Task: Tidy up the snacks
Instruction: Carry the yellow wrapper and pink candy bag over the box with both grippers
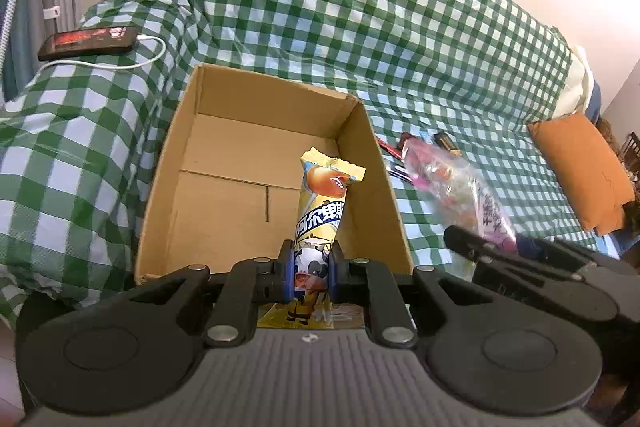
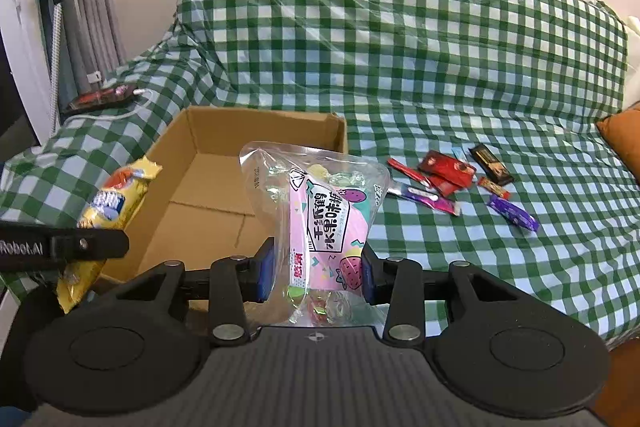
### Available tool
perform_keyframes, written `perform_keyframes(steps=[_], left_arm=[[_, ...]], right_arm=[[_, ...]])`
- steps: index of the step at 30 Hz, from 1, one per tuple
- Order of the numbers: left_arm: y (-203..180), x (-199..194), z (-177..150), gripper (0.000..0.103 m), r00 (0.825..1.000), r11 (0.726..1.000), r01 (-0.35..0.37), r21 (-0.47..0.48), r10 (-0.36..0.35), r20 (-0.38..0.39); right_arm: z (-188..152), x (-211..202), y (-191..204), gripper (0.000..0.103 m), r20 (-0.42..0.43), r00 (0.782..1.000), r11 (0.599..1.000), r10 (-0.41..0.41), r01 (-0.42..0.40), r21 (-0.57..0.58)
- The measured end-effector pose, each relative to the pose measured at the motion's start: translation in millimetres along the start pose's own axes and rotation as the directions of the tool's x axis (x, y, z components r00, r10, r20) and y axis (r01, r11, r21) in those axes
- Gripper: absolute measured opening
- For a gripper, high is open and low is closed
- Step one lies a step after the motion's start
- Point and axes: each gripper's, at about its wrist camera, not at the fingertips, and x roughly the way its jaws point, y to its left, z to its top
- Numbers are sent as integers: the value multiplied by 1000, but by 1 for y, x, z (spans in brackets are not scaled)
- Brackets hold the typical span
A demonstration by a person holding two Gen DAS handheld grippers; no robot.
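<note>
Left tongs (image 1: 311, 273) pinch yellow packet (image 1: 320, 211); right tongs (image 2: 318, 277) grip candy bag (image 2: 320, 215).

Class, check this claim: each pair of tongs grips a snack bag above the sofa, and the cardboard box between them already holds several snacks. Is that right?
Not quite. The cardboard box holds nothing yet; the left wrist view shows its bare floor. The rest stands: the left tongs grip the yellow snack bag, and the right tongs grip the clear candy bag.

The pink bag (image 1: 460, 195) is motion-blurred in the left view, the orange cushion (image 2: 624, 139) is cut by the right view's edge, the snack bars' (image 2: 448, 179) print is too small to read, and the yellow packet's (image 1: 320, 211) bottom hides behind the gripper body.
</note>
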Motion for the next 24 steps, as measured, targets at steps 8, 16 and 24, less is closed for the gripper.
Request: perform_keyframes(steps=[8,16,24], left_arm=[[6,0,6,17,1000,1000,-21,-9,21,-2],[-3,12,3,17,999,1000,-4,23,5,-32],[-20,40,19,17,998,998,-20,61,24,-66]], right_arm=[[12,5,7,43,4,999,999,36,-36,-10],[10,6,-4,44,3,1000,999,6,-6,34],[10,13,-20,44,11,1000,995,-9,8,98]])
